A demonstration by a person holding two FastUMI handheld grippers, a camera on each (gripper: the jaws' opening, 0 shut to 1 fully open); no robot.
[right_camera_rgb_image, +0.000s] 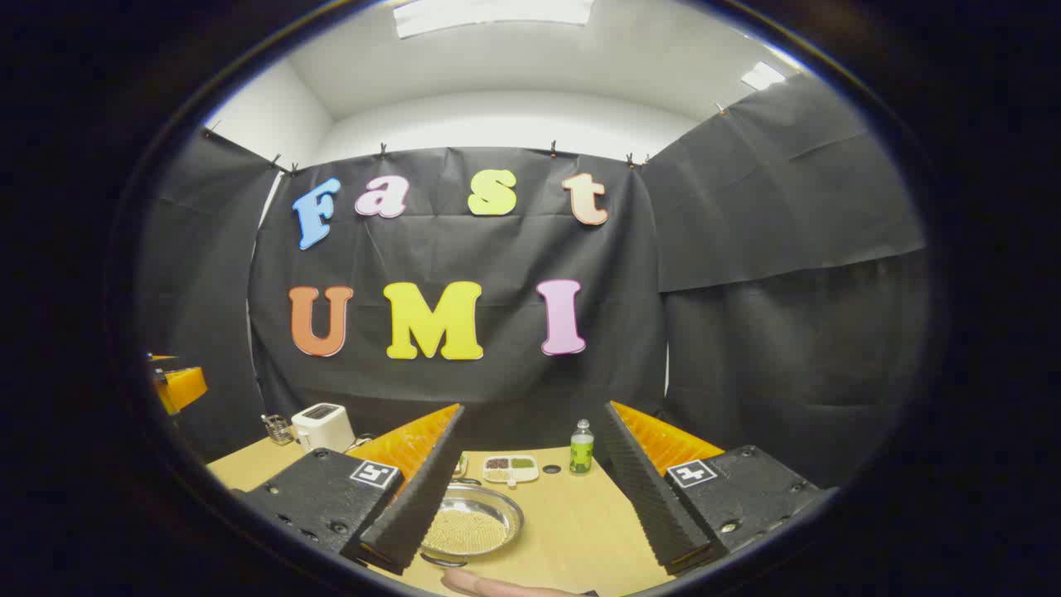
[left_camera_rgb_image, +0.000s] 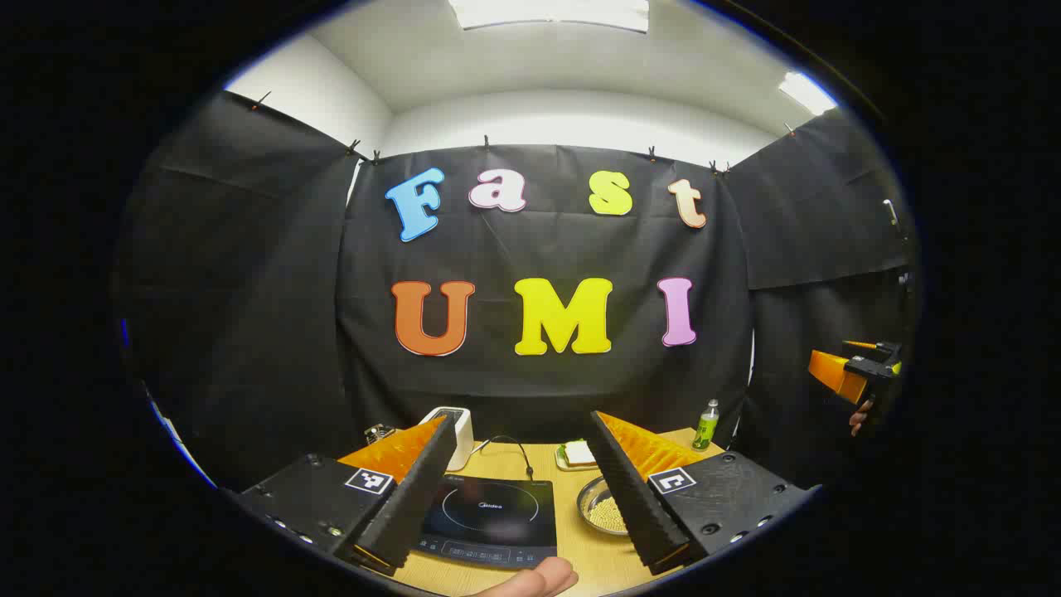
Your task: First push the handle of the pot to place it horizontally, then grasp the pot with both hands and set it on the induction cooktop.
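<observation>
We hold both grippers' fingers wide apart above the table (right_camera_rgb_image: 572, 514); the induction cooktop (left_camera_rgb_image: 489, 518) lies flat, control strip toward us.

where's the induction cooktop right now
In the left gripper view the induction cooktop lies flat on the wooden table, low between the tongs, with the white toaster behind it and the metal dish to its right.

Induction cooktop (left_camera_rgb_image: 489, 518): left corner hidden behind left gripper (left_camera_rgb_image: 518, 506) finger, front edge partly covered by a fingertip (left_camera_rgb_image: 530, 580) cut off at the picture's bottom. Steel dish (right_camera_rgb_image: 474, 521) of pale grains: left rim hidden behind right gripper (right_camera_rgb_image: 530, 497) finger. Divided tray (right_camera_rgb_image: 511, 468) at the bench's far edge: contents too small to tell. Bottle (right_camera_rgb_image: 582, 448) label unreadable.
</observation>
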